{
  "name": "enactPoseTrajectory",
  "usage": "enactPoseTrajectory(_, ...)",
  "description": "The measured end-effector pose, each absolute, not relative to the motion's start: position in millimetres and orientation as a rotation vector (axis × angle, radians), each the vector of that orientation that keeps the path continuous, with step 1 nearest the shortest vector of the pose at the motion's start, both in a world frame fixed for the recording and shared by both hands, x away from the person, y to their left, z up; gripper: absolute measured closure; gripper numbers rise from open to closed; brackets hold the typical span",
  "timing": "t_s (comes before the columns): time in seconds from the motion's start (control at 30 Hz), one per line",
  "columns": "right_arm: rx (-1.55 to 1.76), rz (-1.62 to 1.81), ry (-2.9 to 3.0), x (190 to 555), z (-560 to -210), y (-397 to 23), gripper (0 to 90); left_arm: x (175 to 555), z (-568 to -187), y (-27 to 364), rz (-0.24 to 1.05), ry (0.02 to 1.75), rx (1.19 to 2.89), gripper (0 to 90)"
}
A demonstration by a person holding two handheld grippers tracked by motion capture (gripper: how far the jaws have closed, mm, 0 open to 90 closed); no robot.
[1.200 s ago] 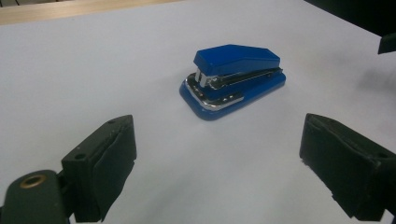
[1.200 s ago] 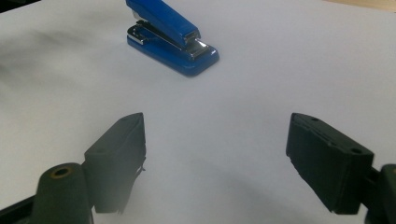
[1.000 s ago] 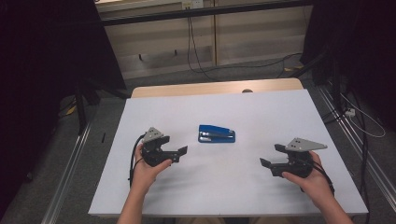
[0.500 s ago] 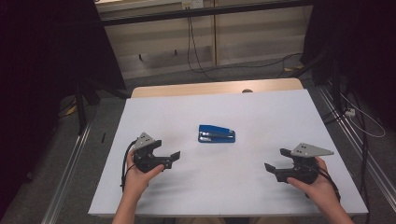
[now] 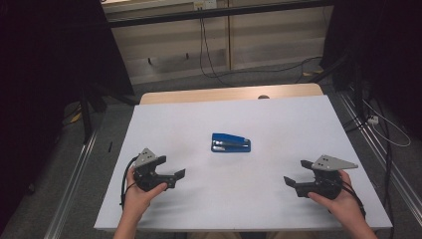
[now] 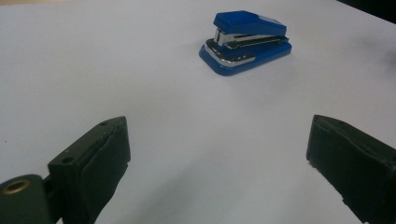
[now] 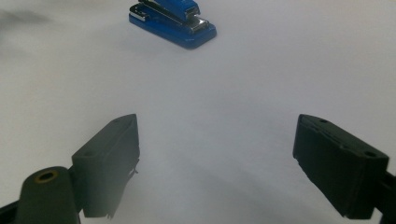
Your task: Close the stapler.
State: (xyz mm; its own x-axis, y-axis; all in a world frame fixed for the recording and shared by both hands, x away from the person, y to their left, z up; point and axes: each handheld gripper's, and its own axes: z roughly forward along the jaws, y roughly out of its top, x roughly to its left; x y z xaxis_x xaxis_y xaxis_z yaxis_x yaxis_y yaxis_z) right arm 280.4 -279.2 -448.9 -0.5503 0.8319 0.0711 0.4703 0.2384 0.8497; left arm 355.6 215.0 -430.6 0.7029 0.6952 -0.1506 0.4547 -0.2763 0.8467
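You held both grippers low over the table, jaws spread wide, nothing between them.

Your left gripper [image 5: 174,178] and right gripper [image 5: 294,185] pointed inward toward each other, wrists level, hands near the table's [image 5: 278,114] near edge. The right one's jaws had just been opening, empty. The blue stapler [image 5: 231,143] lay flat and closed, chrome strip showing, ahead of both grippers and between them, well apart from each.
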Motion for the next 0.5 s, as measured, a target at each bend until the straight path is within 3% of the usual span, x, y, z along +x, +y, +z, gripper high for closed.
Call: enactPoseTrajectory(0.5,1.181,1.238,2.118,275.0,-447.4,-280.6,14.7,347.1,-430.3,234.3,0.317,0.913,1.898,6.4)
